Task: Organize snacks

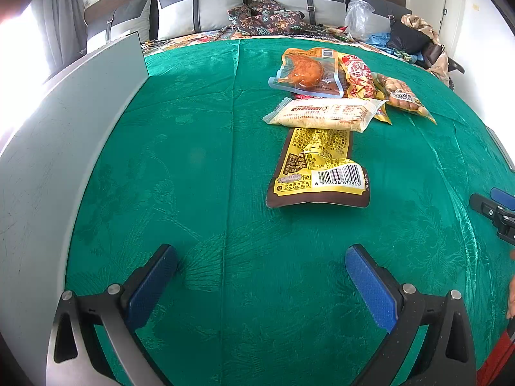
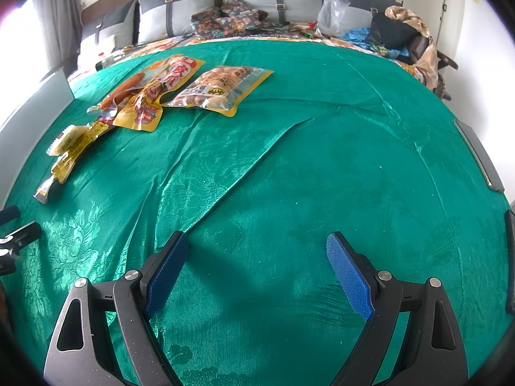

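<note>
Several snack packs lie in a cluster on the green cloth. In the left wrist view the nearest is a yellow and brown pouch, then a white packet, a clear chicken-leg pack, a red and yellow sausage pack and a peanut bag. My left gripper is open and empty, short of the pouch. My right gripper is open and empty over bare cloth; the sausage pack and peanut bag lie far left of it.
A grey panel stands along the left edge of the cloth. Grey panels line the right edge. Pillows, patterned fabric, a plastic bag and clothes lie behind. A cloth fold runs diagonally.
</note>
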Tool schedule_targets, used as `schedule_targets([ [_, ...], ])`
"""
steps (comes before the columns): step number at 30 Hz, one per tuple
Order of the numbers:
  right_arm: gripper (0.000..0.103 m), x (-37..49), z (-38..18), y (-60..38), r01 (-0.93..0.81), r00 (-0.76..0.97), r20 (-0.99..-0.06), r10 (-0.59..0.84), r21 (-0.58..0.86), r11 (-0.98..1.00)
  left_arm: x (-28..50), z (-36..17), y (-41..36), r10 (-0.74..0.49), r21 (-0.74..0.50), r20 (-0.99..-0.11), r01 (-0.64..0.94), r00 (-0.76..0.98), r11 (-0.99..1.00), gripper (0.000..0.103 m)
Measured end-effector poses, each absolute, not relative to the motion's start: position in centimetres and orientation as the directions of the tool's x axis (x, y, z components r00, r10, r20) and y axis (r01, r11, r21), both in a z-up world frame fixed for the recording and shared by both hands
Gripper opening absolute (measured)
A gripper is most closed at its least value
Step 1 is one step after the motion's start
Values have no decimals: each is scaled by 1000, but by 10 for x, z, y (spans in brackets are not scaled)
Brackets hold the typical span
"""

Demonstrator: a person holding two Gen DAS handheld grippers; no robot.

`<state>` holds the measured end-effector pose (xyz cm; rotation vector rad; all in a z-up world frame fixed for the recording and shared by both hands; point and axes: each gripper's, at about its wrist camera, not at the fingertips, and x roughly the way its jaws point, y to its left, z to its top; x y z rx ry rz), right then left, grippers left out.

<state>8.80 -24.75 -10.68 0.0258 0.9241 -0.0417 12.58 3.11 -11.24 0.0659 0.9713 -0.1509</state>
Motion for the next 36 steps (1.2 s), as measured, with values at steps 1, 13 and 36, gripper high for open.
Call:
schedule_targets([
  [1, 90, 88, -107, -248, 47, 602, -798, -25, 4, 999, 126, -112, 31, -98, -12, -826, 157, 555, 988, 103],
  [13, 90, 88, -107, -247, 47, 601, -799, -26, 3, 999, 126, -113, 31, -98, -12, -826, 157, 555, 988, 103],
  [36, 83, 224, -48, -52, -513, 296, -928, 228, 47, 857, 128, -112, 29, -103, -17, -826, 157, 554, 987, 103],
])
